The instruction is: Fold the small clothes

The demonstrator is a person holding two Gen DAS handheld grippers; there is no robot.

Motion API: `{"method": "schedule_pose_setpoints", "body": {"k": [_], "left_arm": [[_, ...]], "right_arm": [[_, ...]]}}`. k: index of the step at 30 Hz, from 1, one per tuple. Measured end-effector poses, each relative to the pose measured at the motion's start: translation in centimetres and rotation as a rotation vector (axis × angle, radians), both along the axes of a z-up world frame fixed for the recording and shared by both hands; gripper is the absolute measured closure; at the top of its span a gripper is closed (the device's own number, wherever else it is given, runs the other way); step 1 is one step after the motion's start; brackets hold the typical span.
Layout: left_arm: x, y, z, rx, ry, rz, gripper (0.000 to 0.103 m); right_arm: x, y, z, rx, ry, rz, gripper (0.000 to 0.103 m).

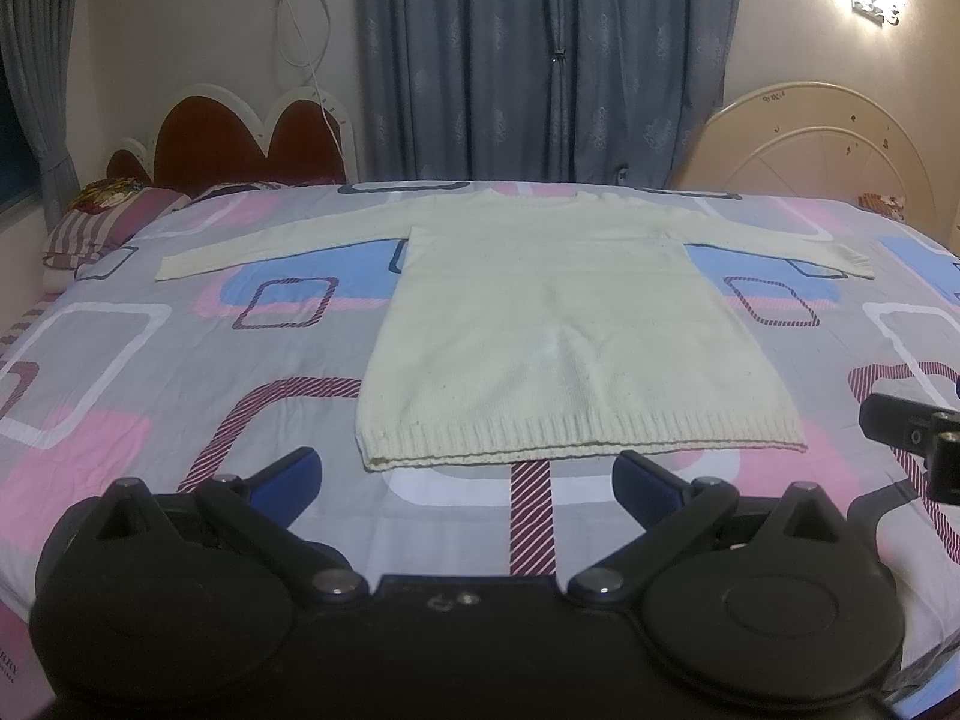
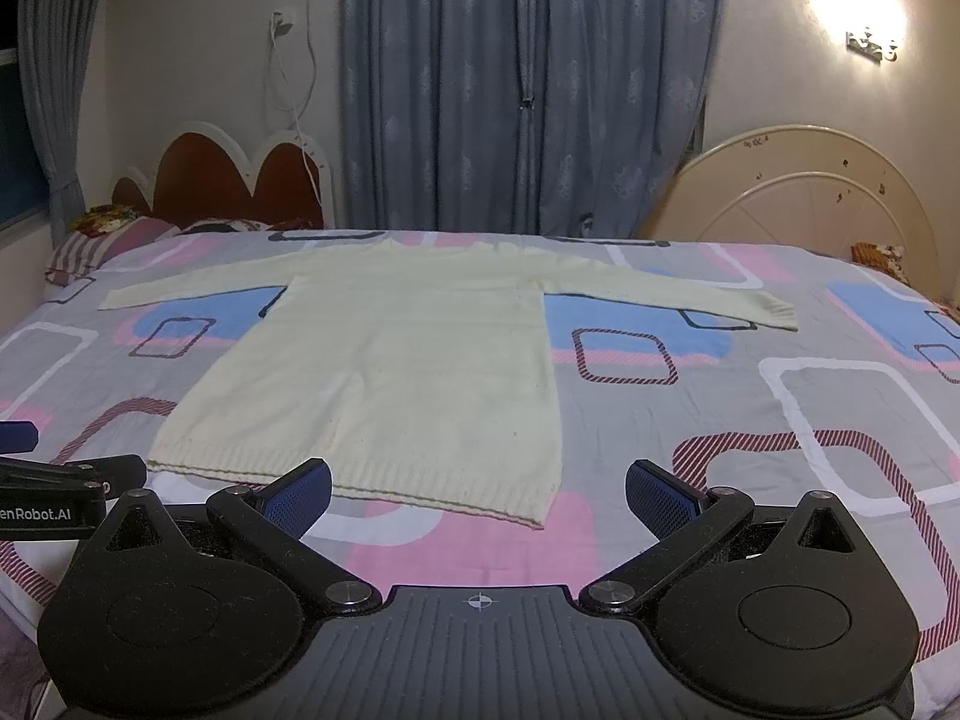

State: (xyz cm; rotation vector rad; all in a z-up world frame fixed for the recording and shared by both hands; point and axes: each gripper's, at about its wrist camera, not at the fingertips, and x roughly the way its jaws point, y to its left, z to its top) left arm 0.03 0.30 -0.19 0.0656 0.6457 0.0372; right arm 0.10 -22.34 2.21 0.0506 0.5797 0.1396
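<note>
A cream knitted sweater lies flat on the bed, both sleeves spread out sideways, its ribbed hem nearest me. In the right wrist view the same sweater sits left of centre. My left gripper hovers open just in front of the hem, nothing between its blue pads. My right gripper is open too, level with the hem's right corner, and holds nothing. The right gripper shows at the left wrist view's right edge, and the left gripper shows at the right wrist view's left edge.
The bed carries a patterned bedsheet in grey, pink and blue. Pillows lie at the far left by a red headboard. Blue curtains hang behind, and a cream bed frame leans at the right.
</note>
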Motion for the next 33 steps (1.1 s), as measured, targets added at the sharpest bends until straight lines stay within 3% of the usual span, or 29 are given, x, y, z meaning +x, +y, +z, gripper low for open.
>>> {"method": "schedule_pose_setpoints", "body": {"k": [22,27,30,33], "left_arm": [[0.7,0.1,-0.1,-0.003,0.019,-0.013,0.0],[1.5,0.4,-0.2,-0.041,0.021,-0.012,0.0],[2.7,0.2,-0.2,0.03,0.012,-0.001,0.0],[4.1,0.2,0.2,0.033,-0.015,-0.01,0.0]], "right_arm": [[0.6,0.2,-0.2,-0.006,0.018,0.001,0.0],[1.4,-0.4,-0.5,0.027,0.047,-0.003,0.0],[2.1,-1.0,-0.5,0.036,0.055,-0.017,0.0],[3.4,-1.9,-0.3,0.036,0.058,-0.039,0.0]]}}
